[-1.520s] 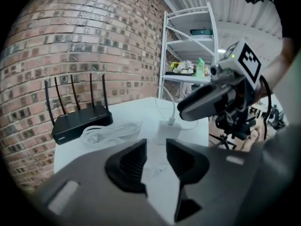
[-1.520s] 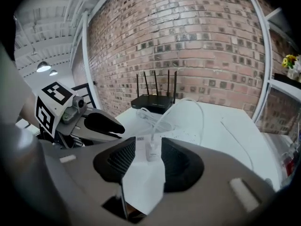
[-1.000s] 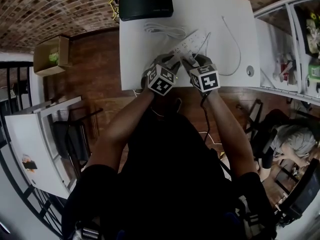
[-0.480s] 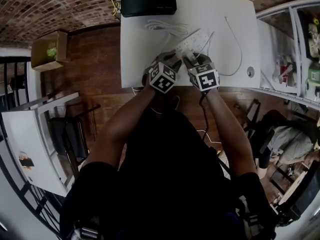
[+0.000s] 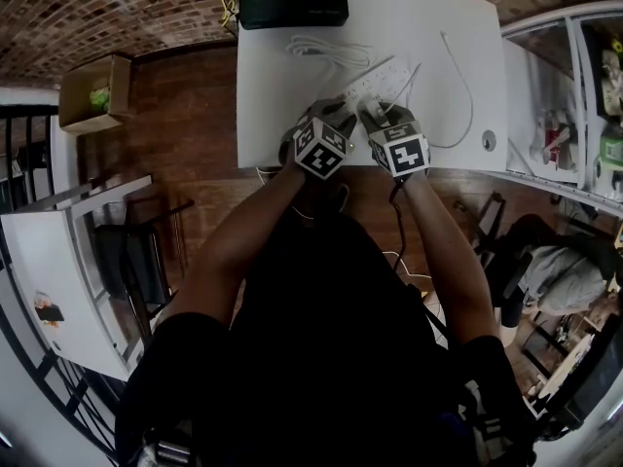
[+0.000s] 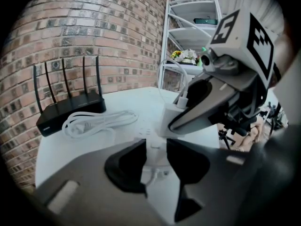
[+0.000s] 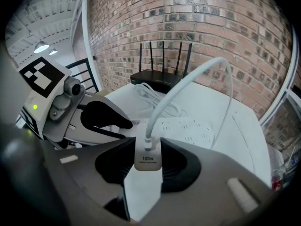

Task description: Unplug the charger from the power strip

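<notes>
Right gripper view was centred on the right gripper point(image 7: 146, 166), whose jaws were closing, the white charger point(image 7: 147, 158) being met on both flat sides by the pads. The charger was seen standing up off the power strip point(image 7: 188, 126), with its cable point(image 7: 188, 79) leaving the top. The strip's long axis was laid away across the table point(image 5: 282, 115). Its near end was clamped by the left gripper point(image 6: 157, 157), just beside. A pull up off the strip's face was judged the way out.
</notes>
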